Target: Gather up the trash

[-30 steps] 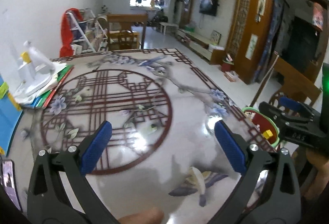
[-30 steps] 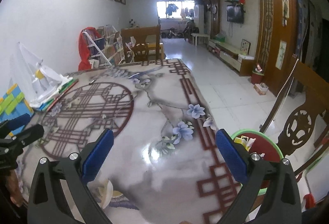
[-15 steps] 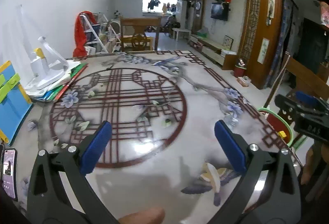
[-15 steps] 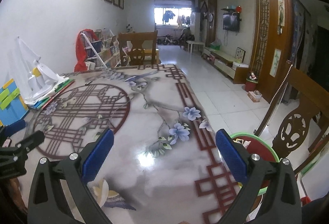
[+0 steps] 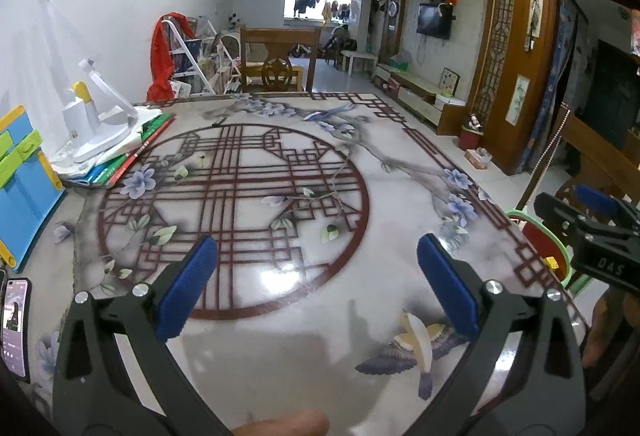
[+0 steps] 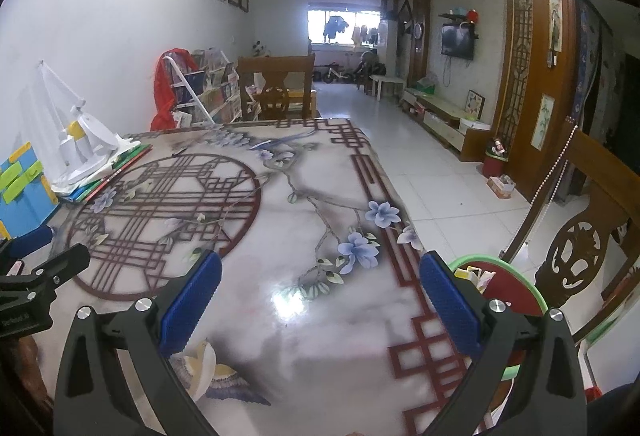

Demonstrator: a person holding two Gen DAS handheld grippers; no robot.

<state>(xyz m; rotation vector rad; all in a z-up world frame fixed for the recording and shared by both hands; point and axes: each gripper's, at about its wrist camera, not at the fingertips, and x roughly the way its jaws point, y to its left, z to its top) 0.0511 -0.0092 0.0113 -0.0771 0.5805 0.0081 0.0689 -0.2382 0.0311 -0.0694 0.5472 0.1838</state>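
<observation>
Both grippers, left [image 5: 316, 276] and right [image 6: 320, 286], hung spread wide; red, green-rimmed trash bin [image 6: 516, 286] sat beside the surface [image 6: 288, 236].

A red trash bin [image 6: 508, 286] with a green rim stood on the floor just beside the table's right edge, open-topped, holding yellow and pale scraps [image 6: 474, 274] inside

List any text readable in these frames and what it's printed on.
"DAS": on the right gripper body, left wrist view.
Small white print on the left gripper body, right wrist view: too blurred to read.
Phone screen: too small to read.
</observation>
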